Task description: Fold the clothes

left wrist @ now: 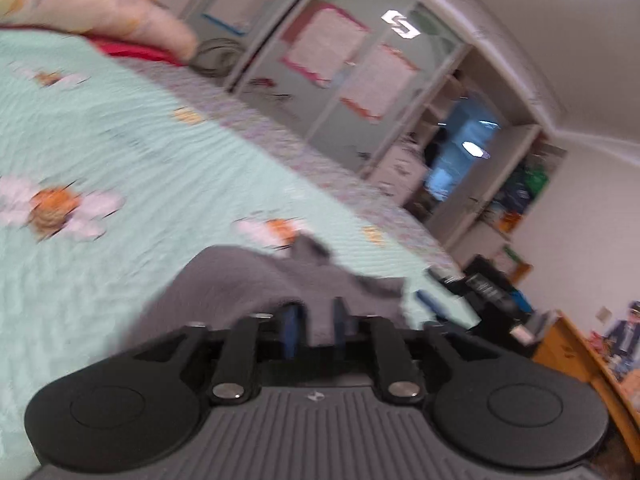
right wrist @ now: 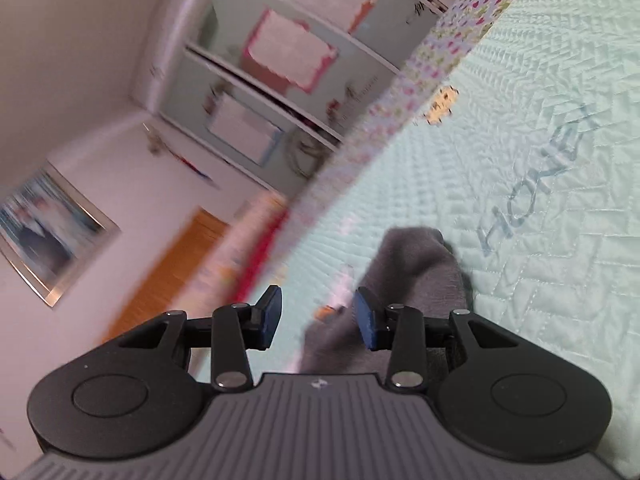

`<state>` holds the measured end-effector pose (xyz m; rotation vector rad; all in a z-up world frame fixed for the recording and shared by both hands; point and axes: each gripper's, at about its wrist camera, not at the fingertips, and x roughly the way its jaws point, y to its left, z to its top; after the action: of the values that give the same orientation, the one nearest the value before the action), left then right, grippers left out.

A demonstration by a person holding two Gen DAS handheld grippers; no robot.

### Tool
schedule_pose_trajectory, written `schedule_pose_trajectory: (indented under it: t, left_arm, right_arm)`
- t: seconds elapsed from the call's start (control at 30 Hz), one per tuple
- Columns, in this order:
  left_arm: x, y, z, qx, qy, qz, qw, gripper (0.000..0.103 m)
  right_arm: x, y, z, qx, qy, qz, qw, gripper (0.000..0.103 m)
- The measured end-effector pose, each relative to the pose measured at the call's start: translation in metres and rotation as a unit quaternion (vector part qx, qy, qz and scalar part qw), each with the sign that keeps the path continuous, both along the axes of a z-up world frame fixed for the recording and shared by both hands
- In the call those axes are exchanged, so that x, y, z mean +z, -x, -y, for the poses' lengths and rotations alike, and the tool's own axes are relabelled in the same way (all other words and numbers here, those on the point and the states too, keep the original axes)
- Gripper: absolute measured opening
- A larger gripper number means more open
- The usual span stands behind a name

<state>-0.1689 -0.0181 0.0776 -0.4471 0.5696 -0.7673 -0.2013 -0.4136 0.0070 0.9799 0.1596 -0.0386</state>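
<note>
- Left wrist view: a grey garment [left wrist: 248, 284] lies bunched on a mint quilted bedspread [left wrist: 132, 132] printed with daisies; its cloth rises as a rumpled ridge straight ahead of the left gripper [left wrist: 316, 330] and runs in between the two blue pads.
- Left gripper: the pads stand close together with grey cloth in the narrow gap, so it appears clenched on an edge of the garment; blur keeps the exact pinch point from being read.
- Right wrist view: the same grey garment [right wrist: 412, 272] shows as a soft hump under and just beyond the right-hand pad of the right gripper [right wrist: 318, 320], with more cloth trailing beneath the gripper body.
- Right gripper: the jaws stand wide apart, released, with bedspread [right wrist: 540, 160] visible between them; nothing is held.
- Step in hand (judgement): one side of the garment is gripped while the other side lies free, which fits either spreading the piece flat or carrying an edge over for a fold; the pictures do not settle which.
- Next move (judgement): the free gripper needs a matching edge or corner, closing on a single layer of cloth, not the quilt beneath.
- Surroundings: a mirrored wardrobe [left wrist: 352, 64] stands beyond the bed's patterned border.
</note>
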Motion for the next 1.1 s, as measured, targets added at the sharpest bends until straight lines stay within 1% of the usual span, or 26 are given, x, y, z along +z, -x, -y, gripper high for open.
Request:
schedule_pose_trajectory:
  t: [0.03, 0.13, 0.2, 0.23, 0.27, 0.3, 0.33, 0.4, 0.43, 0.47, 0.5, 0.53, 0.57, 0.6, 0.63, 0.67, 0.73, 0.77, 0.8, 0.87, 0.9, 0.97, 1.0, 1.03, 1.1]
  left_arm:
    - [0.009, -0.004, 0.006, -0.012, 0.003, -0.003, 0.9999, 0.039]
    - [0.033, -0.023, 0.023, -0.048, 0.012, -0.027, 0.9984, 0.042]
    - [0.031, -0.028, 0.021, -0.021, -0.025, -0.063, 0.9975, 0.044]
    - [0.026, -0.029, 0.015, 0.011, -0.066, -0.069, 0.9954, 0.044]
    - [0.02, -0.03, 0.009, 0.043, -0.107, -0.074, 0.9906, 0.044]
    - [0.014, -0.031, 0.003, 0.078, -0.146, -0.082, 0.9827, 0.044]
    - [0.009, -0.034, -0.008, 0.115, -0.177, -0.101, 0.9723, 0.044]
    - [0.0, -0.04, -0.029, 0.14, -0.194, -0.155, 0.9586, 0.043]
    - [-0.002, -0.042, -0.039, 0.148, -0.192, -0.179, 0.9536, 0.039]
    - [0.002, -0.039, -0.045, 0.135, -0.163, -0.186, 0.9596, 0.037]
    - [0.013, -0.034, -0.042, 0.109, -0.154, -0.161, 0.9687, 0.037]
    - [0.025, -0.029, -0.037, 0.081, -0.146, -0.134, 0.9769, 0.037]
    - [0.04, -0.025, -0.027, 0.048, -0.135, -0.098, 0.9847, 0.038]
    - [0.053, -0.024, -0.015, 0.015, -0.11, -0.074, 0.9911, 0.04]
    - [0.062, -0.028, 0.0, -0.017, -0.08, -0.066, 0.9944, 0.048]
    - [0.068, -0.037, 0.016, -0.043, -0.055, -0.069, 0.9952, 0.056]
    - [0.072, -0.064, 0.059, -0.081, -0.021, -0.085, 0.9929, 0.065]
    - [0.068, -0.081, 0.085, -0.105, -0.013, -0.095, 0.9899, 0.066]
    - [0.061, -0.097, 0.111, -0.128, -0.015, -0.103, 0.9863, 0.066]
    - [0.046, -0.126, 0.171, -0.169, -0.036, -0.113, 0.9784, 0.066]
    - [0.036, -0.139, 0.201, -0.185, -0.05, -0.115, 0.9747, 0.066]
    - [0.015, -0.167, 0.251, -0.205, -0.072, -0.136, 0.9666, 0.065]
    - [0.005, -0.18, 0.27, -0.222, -0.072, -0.157, 0.9595, 0.063]
    - [-0.001, -0.187, 0.282, -0.23, -0.074, -0.165, 0.9561, 0.061]
    - [-0.014, -0.201, 0.305, -0.246, -0.079, -0.181, 0.9489, 0.061]
  right_arm:
    - [0.0, 0.008, 0.003, -0.003, -0.003, 0.011, 1.0, 0.041]
    - [-0.008, 0.008, 0.009, 0.003, -0.013, 0.013, 1.0, 0.042]
    - [-0.013, 0.007, 0.014, 0.007, -0.021, 0.014, 1.0, 0.043]
    - [-0.016, 0.007, 0.016, 0.01, -0.024, 0.015, 1.0, 0.043]
    - [-0.018, 0.006, 0.018, 0.012, -0.028, 0.016, 0.999, 0.043]
    - [-0.021, 0.006, 0.02, 0.014, -0.031, 0.016, 0.999, 0.043]
    - [-0.024, 0.006, 0.023, 0.016, -0.035, 0.017, 0.999, 0.043]
    - [-0.029, 0.005, 0.027, 0.021, -0.042, 0.018, 0.999, 0.043]
    - [-0.029, 0.005, 0.026, 0.026, -0.044, 0.019, 0.999, 0.044]
    - [-0.027, 0.007, 0.024, 0.028, -0.039, 0.02, 0.999, 0.044]
    - [-0.026, 0.008, 0.021, 0.03, -0.034, 0.021, 0.999, 0.044]
    - [-0.022, 0.01, 0.018, 0.027, -0.018, 0.024, 0.999, 0.044]
    - [-0.018, 0.01, 0.015, 0.029, -0.004, 0.028, 0.999, 0.044]
    - [-0.017, 0.01, 0.011, 0.03, 0.005, 0.028, 0.999, 0.044]
    - [-0.015, 0.009, 0.008, 0.031, 0.014, 0.029, 0.999, 0.044]
    - [-0.014, 0.008, 0.005, 0.03, 0.024, 0.024, 0.999, 0.044]
    - [-0.012, 0.007, -0.001, 0.027, 0.046, 0.013, 0.999, 0.044]
    - [-0.009, 0.006, -0.005, 0.024, 0.062, 0.007, 0.998, 0.044]
    - [-0.006, 0.004, -0.011, 0.02, 0.084, 0.003, 0.996, 0.045]
    - [0.002, 0.003, -0.022, 0.011, 0.137, -0.007, 0.991, 0.049]
    - [0.007, 0.002, -0.029, 0.004, 0.168, -0.014, 0.986, 0.052]
    - [0.014, -0.001, -0.038, -0.005, 0.216, -0.024, 0.976, 0.053]
    - [0.017, -0.002, -0.042, -0.009, 0.235, -0.029, 0.971, 0.053]
    - [0.018, -0.004, -0.044, -0.007, 0.245, -0.033, 0.969, 0.053]
    - [0.019, -0.006, -0.048, -0.001, 0.261, -0.041, 0.964, 0.053]
